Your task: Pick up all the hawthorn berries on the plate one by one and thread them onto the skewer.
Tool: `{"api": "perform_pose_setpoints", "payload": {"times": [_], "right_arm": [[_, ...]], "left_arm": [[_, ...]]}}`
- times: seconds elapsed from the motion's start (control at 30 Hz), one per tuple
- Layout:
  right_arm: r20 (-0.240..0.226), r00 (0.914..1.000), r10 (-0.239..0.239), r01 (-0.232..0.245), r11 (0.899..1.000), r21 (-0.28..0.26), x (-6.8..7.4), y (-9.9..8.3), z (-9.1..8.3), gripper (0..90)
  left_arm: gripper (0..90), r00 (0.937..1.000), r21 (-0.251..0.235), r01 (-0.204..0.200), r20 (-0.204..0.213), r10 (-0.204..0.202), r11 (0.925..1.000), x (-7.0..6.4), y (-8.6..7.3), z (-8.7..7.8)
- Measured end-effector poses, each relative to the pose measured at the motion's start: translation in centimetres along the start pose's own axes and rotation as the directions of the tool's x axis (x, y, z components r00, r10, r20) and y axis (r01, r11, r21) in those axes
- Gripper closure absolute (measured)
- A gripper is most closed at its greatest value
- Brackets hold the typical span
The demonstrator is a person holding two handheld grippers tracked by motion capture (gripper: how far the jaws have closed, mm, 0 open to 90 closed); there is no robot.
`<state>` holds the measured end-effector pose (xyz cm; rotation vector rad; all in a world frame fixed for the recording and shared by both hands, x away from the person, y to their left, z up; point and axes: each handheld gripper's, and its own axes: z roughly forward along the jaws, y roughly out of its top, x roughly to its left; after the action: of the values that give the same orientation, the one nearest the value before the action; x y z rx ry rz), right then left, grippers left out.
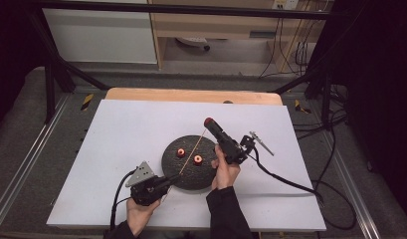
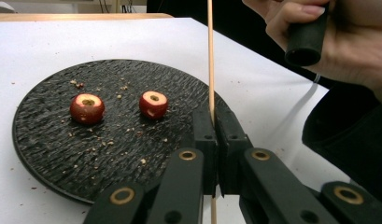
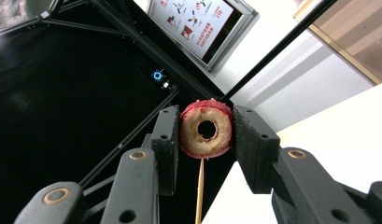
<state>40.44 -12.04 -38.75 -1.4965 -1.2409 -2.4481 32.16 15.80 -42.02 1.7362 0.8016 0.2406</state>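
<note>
A black round plate (image 1: pixel 206 175) lies mid-table and carries two cored red fruits (image 1: pixel 180 153) (image 1: pixel 197 159). At the plate's near left edge, my left gripper (image 1: pixel 167 183) is shut on a thin wooden skewer (image 1: pixel 193 152) that slants up and to the right. The left gripper view has the jaws of that gripper (image 2: pixel 215 116) pinching the skewer (image 2: pixel 210 56), with both fruits (image 2: pixel 87 108) (image 2: pixel 153 104) on the plate (image 2: pixel 48 140). My right gripper (image 1: pixel 210 123) is raised over the plate's far right, shut on a third cored fruit (image 3: pixel 193 135). The skewer's tip (image 3: pixel 199 191) sits just below that fruit.
Crumbs are scattered over the plate. The white board (image 1: pixel 116 129) covers the table, with a wooden edge (image 1: pixel 191 94) at the back. A black cable (image 1: pixel 285 181) trails right from the right gripper. The hand (image 2: pixel 328 42) holding it shows in the left gripper view.
</note>
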Motion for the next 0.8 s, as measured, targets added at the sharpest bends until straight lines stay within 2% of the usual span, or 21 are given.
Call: {"api": "perform_pose_setpoints", "payload": {"times": [0.43,0.8], "right_arm": [[-0.003,1.0000,-0.008,0.008,1.000,0.000,-0.2,-0.5,0.0,63.1],[-0.003,0.9994,-0.035,0.035,0.999,0.023,-0.2,-1.1,-0.2,63.2]], "left_arm": [[87.8,0.9977,-0.022,0.067,-0.009,-0.067,0.9975,-1.0,0.8,0.9],[87.9,0.9965,-0.036,0.083,-0.011,-0.083,0.9959,-0.9,2.0,1.3]]}}
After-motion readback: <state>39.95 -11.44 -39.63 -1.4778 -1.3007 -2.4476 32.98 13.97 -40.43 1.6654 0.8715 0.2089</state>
